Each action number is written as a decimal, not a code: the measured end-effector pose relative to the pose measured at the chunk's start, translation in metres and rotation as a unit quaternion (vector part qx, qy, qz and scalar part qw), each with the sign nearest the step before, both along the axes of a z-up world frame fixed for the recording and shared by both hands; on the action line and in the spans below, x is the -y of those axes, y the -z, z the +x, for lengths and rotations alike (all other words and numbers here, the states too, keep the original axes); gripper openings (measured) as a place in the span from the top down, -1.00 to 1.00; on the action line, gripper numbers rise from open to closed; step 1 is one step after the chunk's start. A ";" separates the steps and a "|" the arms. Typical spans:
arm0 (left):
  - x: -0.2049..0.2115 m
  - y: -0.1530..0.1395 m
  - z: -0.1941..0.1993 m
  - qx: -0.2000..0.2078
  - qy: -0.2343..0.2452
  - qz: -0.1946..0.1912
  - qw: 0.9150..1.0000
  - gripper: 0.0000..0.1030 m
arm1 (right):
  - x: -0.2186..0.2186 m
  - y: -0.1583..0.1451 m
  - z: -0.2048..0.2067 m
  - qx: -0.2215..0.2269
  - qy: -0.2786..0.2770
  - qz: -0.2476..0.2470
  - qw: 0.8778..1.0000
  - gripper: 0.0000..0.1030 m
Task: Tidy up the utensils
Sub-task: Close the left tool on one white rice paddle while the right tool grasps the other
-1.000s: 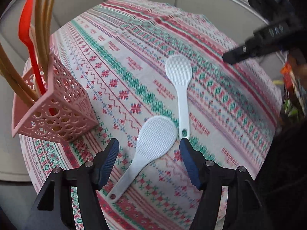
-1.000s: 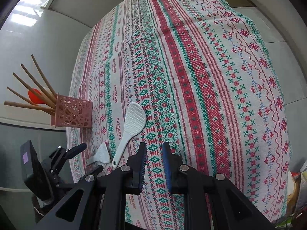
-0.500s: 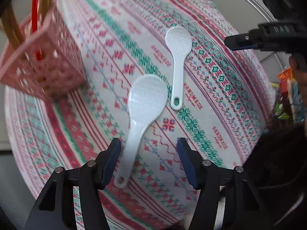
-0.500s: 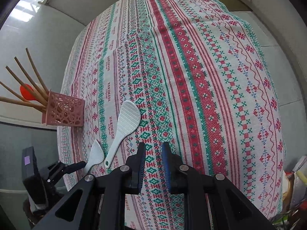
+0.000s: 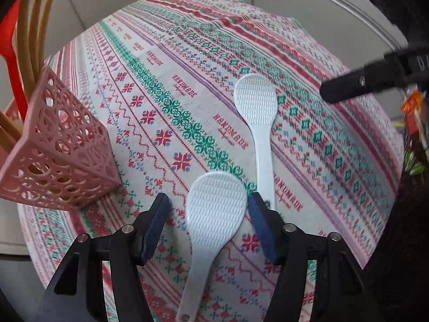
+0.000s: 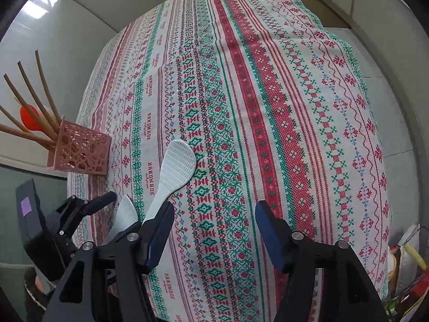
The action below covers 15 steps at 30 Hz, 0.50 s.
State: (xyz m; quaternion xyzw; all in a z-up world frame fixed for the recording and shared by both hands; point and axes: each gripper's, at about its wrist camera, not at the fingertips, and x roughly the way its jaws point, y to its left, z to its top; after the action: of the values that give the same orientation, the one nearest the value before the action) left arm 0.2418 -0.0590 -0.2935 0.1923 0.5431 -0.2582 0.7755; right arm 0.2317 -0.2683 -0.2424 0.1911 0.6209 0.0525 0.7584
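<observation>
Two white rice paddles lie on the patterned tablecloth. The near paddle [image 5: 214, 214] lies between the open fingers of my left gripper [image 5: 207, 225], which straddles its head without closing on it. The far paddle [image 5: 258, 123] lies just beyond, handle toward me; it also shows in the right wrist view [image 6: 175, 173]. A pink lattice utensil holder [image 5: 57, 158] stands at the left with wooden sticks and a red spoon [image 5: 10, 51] in it. My right gripper [image 6: 214, 230] is open and empty above the cloth, right of the far paddle's handle.
The tablecloth [image 6: 268, 107] covers the whole table and hangs over its edges. The holder [image 6: 80, 150] stands at the table's left edge. Bags and packaging [image 6: 402, 268] sit beyond the right edge. My right gripper's finger shows in the left wrist view [image 5: 362, 83].
My left gripper has moved forward over the near paddle, so its head now lies between the fingers. My right gripper has opened wide from nearly shut.
</observation>
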 end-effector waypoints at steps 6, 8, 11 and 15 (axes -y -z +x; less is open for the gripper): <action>0.002 -0.001 -0.001 0.006 -0.019 0.010 1.000 0.07 | -0.014 0.001 0.008 0.004 0.015 -0.010 1.000 -0.39; -0.003 -0.003 -0.002 0.010 -0.028 0.012 0.999 0.07 | -0.019 0.002 0.012 0.004 0.015 -0.017 1.000 -0.40; -0.015 -0.013 -0.004 0.010 -0.047 0.004 0.999 0.07 | -0.025 0.005 0.017 0.003 0.013 -0.032 0.999 -0.40; -0.033 -0.026 -0.004 -0.004 -0.081 -0.019 0.997 0.07 | -0.037 0.010 0.028 0.003 0.008 -0.045 0.999 -0.40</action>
State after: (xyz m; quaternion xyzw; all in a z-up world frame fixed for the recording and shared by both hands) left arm 0.2383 -0.0261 -0.2673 0.1317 0.5548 -0.2054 0.7954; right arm 0.2593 -0.2317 -0.2521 0.1613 0.6192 0.0187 0.7683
